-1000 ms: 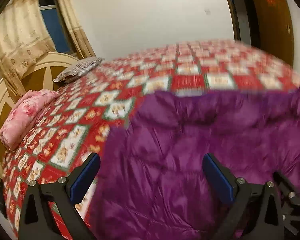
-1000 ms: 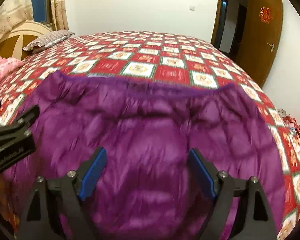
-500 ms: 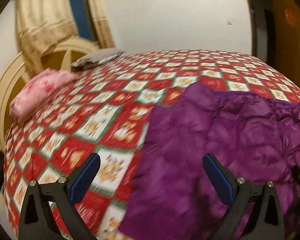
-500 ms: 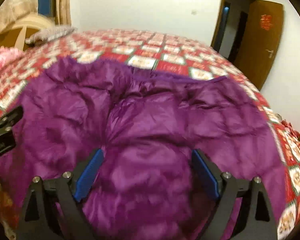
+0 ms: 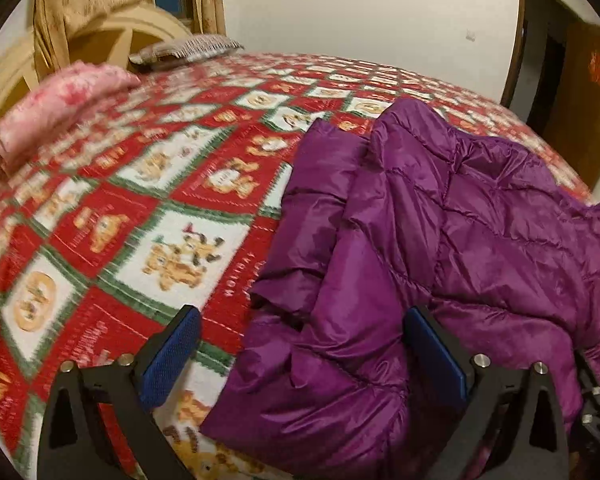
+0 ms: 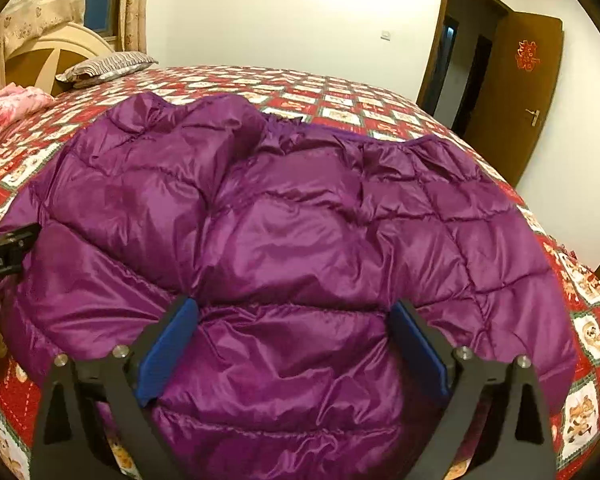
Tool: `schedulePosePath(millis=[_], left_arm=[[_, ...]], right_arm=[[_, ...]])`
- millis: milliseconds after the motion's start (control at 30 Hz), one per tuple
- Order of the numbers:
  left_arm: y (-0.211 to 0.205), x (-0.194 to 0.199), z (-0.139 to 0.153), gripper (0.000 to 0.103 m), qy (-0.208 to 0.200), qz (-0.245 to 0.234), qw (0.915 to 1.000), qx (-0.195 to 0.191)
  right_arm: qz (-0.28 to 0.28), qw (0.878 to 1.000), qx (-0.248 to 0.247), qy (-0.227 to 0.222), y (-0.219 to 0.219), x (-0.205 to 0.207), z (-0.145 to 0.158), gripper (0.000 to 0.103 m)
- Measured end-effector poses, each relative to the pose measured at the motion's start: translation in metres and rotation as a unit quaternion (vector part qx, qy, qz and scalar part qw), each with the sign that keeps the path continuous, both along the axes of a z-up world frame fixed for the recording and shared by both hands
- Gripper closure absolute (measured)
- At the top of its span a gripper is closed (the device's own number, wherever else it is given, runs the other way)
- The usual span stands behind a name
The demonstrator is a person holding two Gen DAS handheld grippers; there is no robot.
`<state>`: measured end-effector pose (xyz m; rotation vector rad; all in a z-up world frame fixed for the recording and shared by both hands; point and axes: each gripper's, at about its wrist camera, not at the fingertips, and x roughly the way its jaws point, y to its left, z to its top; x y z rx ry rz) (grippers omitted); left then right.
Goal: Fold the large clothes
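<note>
A large purple quilted down jacket (image 6: 300, 224) lies rumpled on the bed, its left side folded over itself; it also shows in the left wrist view (image 5: 440, 240). My left gripper (image 5: 300, 354) is open, hovering over the jacket's near left edge, gripping nothing. My right gripper (image 6: 294, 346) is open above the jacket's near middle, empty. The left gripper's body (image 6: 4, 254) shows at the left edge of the right wrist view.
The bed has a red, white and green patterned bedspread (image 5: 140, 216). A folded pink blanket (image 5: 52, 112) and a striped pillow (image 5: 188, 46) lie by the beige headboard (image 6: 48, 52). A brown door (image 6: 512, 92) stands open at right.
The jacket lay flat a second ago; now its left side is bunched and folded inward. My left gripper swung left and pulled back. Both grippers stayed open.
</note>
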<state>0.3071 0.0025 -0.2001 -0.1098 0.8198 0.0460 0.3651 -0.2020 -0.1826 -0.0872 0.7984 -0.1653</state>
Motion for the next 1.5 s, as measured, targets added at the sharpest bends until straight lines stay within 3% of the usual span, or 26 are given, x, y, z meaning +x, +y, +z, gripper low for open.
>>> schedulePosePath(millis=[33,67,100,167,267,367,600,733,833,900,933,1000,1133,1267,1367,1500], left_arm=[[0.001,0.0,-0.001,0.025,-0.002,-0.013,0.9996,-0.024],[0.002,-0.001,-0.001,0.036,-0.005,-0.026,0.9986,-0.047],[0.0,-0.003,0.0,0.039,-0.008,-0.031,0.9983,-0.05],[-0.004,-0.004,0.001,0.061,-0.012,-0.044,0.9972,-0.059],[-0.004,-0.008,0.004,0.082,-0.021,-0.054,0.9952,-0.079],[0.0,-0.013,0.01,0.09,-0.033,-0.059,0.9939,-0.087],[0.018,-0.024,0.026,0.094,-0.048,-0.057,0.992,-0.101],[0.04,-0.033,0.048,0.094,-0.068,-0.045,0.9926,-0.09],[0.057,-0.041,0.07,0.094,-0.09,-0.033,0.9932,-0.066],[0.065,-0.048,0.092,0.094,-0.112,-0.028,0.9925,-0.039],[0.067,-0.051,0.102,0.094,-0.123,-0.029,0.9918,-0.022],[0.063,-0.057,0.122,0.094,-0.145,-0.034,0.9889,0.008],[0.017,-0.063,0.161,0.094,-0.183,-0.084,0.979,0.035],[-0.051,-0.07,0.18,0.094,-0.208,-0.157,0.9639,0.055],[-0.113,-0.075,0.175,0.094,-0.219,-0.218,0.9472,0.087],[-0.184,-0.085,0.142,0.094,-0.206,-0.289,0.9269,0.124]], right_arm=[[0.0,1.0,-0.003,0.0,0.002,0.002,0.0,0.004],[0.0,1.0,-0.005,0.0,0.002,0.002,0.0,0.004],[0.0,1.0,-0.005,-0.001,0.003,0.002,0.0,0.004],[0.0,1.0,-0.002,-0.001,0.003,0.001,-0.001,0.004],[0.0,1.0,0.002,0.002,0.003,0.001,-0.002,0.003],[-0.002,1.0,0.0,0.005,0.002,0.002,-0.002,0.003],[-0.013,1.0,-0.012,0.01,0.019,0.006,-0.003,0.003],[0.002,1.0,-0.006,0.008,0.036,0.006,-0.003,0.003],[0.042,0.999,0.034,0.0,0.049,0.001,0.004,0.004],[0.066,0.996,0.054,-0.02,0.053,-0.012,0.018,0.012],[0.005,0.997,0.059,-0.052,0.053,-0.019,0.023,0.012],[0.007,0.994,0.06,-0.087,0.045,-0.039,0.039,0.012],[-0.076,0.987,0.086,-0.115,-0.016,-0.07,0.049,0.011],[-0.178,0.974,0.099,-0.1,-0.095,-0.092,0.035,0.011],[-0.237,0.961,0.112,-0.093,-0.139,-0.111,0.025,0.011],[-0.28,0.946,0.137,-0.087,-0.18,-0.136,0.014,0.011]])
